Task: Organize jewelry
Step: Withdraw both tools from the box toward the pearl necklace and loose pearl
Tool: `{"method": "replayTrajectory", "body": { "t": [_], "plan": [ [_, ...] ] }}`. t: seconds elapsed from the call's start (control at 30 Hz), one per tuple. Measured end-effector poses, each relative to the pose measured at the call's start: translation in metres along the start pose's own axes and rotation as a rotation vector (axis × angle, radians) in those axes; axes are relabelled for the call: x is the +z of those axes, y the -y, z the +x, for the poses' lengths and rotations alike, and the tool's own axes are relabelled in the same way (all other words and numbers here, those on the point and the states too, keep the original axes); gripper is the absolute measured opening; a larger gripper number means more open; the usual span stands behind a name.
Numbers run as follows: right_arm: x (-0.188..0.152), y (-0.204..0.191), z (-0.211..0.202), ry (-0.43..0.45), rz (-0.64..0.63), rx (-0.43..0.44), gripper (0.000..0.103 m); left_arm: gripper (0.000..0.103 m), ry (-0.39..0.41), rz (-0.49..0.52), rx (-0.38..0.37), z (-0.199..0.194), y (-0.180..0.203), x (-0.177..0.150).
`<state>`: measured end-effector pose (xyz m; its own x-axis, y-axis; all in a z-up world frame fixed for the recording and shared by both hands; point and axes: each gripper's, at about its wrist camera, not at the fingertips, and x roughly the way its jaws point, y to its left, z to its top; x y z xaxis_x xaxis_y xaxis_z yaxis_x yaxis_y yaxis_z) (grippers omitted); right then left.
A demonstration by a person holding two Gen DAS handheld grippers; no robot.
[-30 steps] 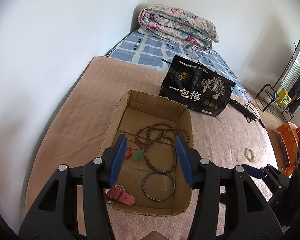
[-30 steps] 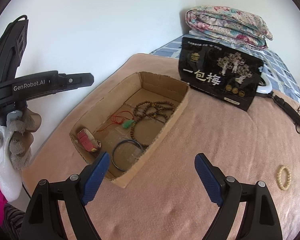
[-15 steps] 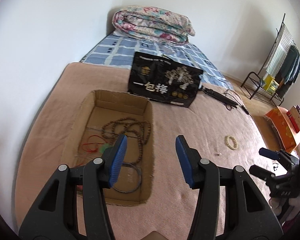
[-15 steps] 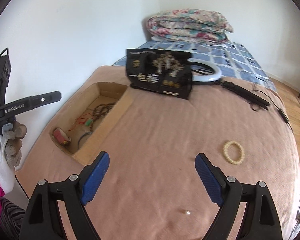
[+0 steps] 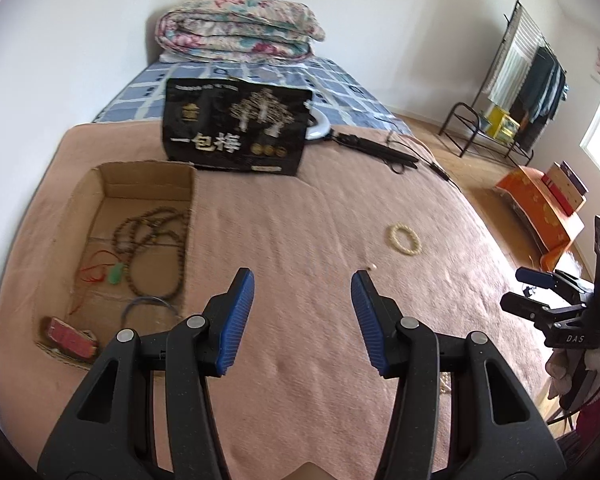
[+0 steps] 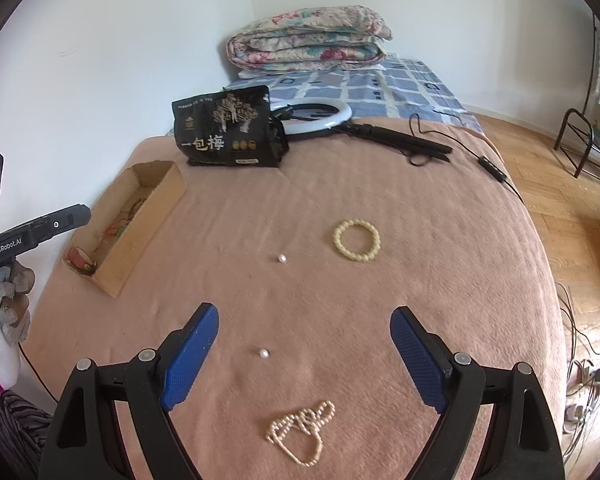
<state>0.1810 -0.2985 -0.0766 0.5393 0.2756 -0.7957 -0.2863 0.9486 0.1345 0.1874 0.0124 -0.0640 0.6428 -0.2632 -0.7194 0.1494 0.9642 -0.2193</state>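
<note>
Pearl necklace point(image 6: 302, 432) below gaping right tool point(image 6: 304, 344), loose pearl point(image 6: 263, 353) between fingers

Bracelet point(image 6: 356, 239) lies on the blanket point(image 6: 440, 280), right of box point(image 6: 148, 216).

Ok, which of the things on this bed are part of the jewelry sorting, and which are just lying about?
Part of the job:
cardboard box, already holding jewelry
cream bead bracelet
two loose pearls
pearl necklace
left gripper and right gripper, both open and empty

Just lying about:
black snack bag
ring light
folded quilt
</note>
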Motion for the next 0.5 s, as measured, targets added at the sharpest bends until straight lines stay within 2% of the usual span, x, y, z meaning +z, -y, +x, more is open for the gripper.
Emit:
{"method": "replayTrajectory", "body": {
  "t": [0.3, 0.47, 0.5],
  "plan": [
    [-0.043, 0.012, -0.001, -0.072, -0.008, 0.003, 0.089, 0.051, -0.087, 0.107, -0.079, 0.032, 0.051, -0.028],
    [-0.07, 0.008, 0.011, -0.13, -0.029, 0.039, 0.089, 0.051, -0.12, 0.141, -0.128, 0.049, 0.073, -0.038],
    [-0.076, 0.007, 0.014, -0.14, -0.034, 0.044, 0.089, 0.048, -0.127, 0.147, -0.135, 0.051, 0.075, -0.039]
  ]
}}
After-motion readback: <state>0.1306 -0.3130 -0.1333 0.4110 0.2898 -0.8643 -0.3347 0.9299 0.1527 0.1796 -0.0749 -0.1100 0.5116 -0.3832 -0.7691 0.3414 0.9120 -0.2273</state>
